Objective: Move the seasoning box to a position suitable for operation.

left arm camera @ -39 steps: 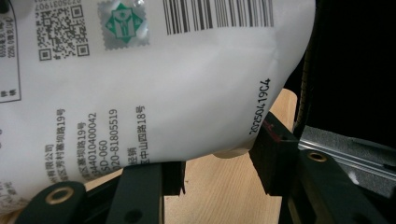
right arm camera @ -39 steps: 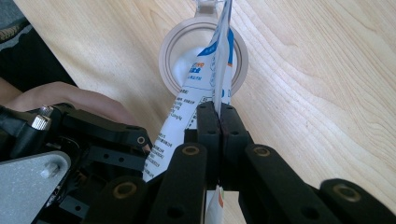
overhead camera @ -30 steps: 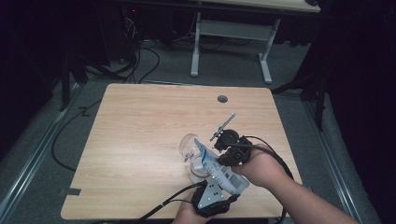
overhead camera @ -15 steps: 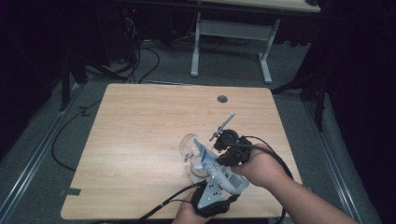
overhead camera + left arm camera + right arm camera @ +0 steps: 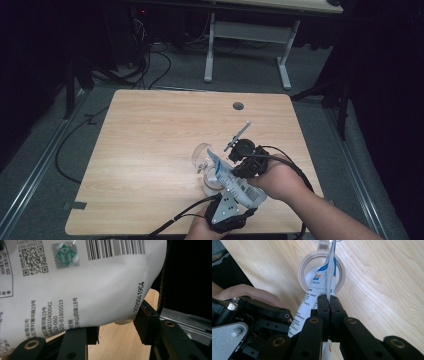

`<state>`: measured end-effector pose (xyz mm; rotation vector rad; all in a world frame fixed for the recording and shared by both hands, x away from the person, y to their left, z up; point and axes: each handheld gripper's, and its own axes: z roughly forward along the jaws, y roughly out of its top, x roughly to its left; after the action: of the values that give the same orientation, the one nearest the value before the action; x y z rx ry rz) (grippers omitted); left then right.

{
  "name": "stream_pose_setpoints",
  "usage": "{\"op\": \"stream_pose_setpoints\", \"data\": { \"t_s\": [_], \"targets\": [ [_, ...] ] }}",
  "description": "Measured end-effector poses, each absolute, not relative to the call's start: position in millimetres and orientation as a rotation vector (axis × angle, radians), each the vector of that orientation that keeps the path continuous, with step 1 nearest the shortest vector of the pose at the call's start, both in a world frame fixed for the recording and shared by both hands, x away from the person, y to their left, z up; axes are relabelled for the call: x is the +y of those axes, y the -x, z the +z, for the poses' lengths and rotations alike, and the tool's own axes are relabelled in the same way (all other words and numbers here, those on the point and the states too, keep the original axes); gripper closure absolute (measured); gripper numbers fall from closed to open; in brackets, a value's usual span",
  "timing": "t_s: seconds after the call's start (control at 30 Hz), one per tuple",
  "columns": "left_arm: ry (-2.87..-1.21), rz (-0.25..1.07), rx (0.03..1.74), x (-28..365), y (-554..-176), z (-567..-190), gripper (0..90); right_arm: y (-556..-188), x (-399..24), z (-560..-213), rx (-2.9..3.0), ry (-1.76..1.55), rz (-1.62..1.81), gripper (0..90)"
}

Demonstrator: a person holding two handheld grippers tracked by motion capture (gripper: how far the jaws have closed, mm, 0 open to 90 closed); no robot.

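Note:
A white printed pouch (image 5: 235, 182) with a barcode hangs tilted above the front of the wooden table (image 5: 150, 130). My left gripper (image 5: 240, 200) holds its lower end; in the left gripper view the pouch (image 5: 87, 285) bulges between the jaws of the left gripper (image 5: 116, 325). My right gripper (image 5: 233, 167) is shut on the pouch's upper edge. The right gripper view has the right gripper (image 5: 329, 298) pinching the pouch (image 5: 312, 302) edge-on over a round beige-rimmed container (image 5: 304, 267). That container (image 5: 210, 189) stands under the pouch, beside a clear glass (image 5: 200, 152).
A round cable hole (image 5: 238, 106) sits near the table's far edge. Cables trail from both grippers over the front edge. Behind the table stand a second desk's legs (image 5: 210, 50) and floor cables (image 5: 150, 65). Bare wood lies to the left and far side.

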<state>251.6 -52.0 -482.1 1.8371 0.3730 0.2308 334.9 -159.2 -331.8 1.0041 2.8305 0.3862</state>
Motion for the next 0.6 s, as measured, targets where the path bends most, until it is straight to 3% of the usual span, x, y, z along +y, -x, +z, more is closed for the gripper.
{"op": "stream_pose_setpoints", "data": {
  "t_s": [0.6],
  "targets": [
    [-1.832,0.225,0.377,-51.8,-251.6,-481.6,58.9,-335.6,-158.5,-332.3,2.831,-0.998,0.394,89.6]
  ]
}}
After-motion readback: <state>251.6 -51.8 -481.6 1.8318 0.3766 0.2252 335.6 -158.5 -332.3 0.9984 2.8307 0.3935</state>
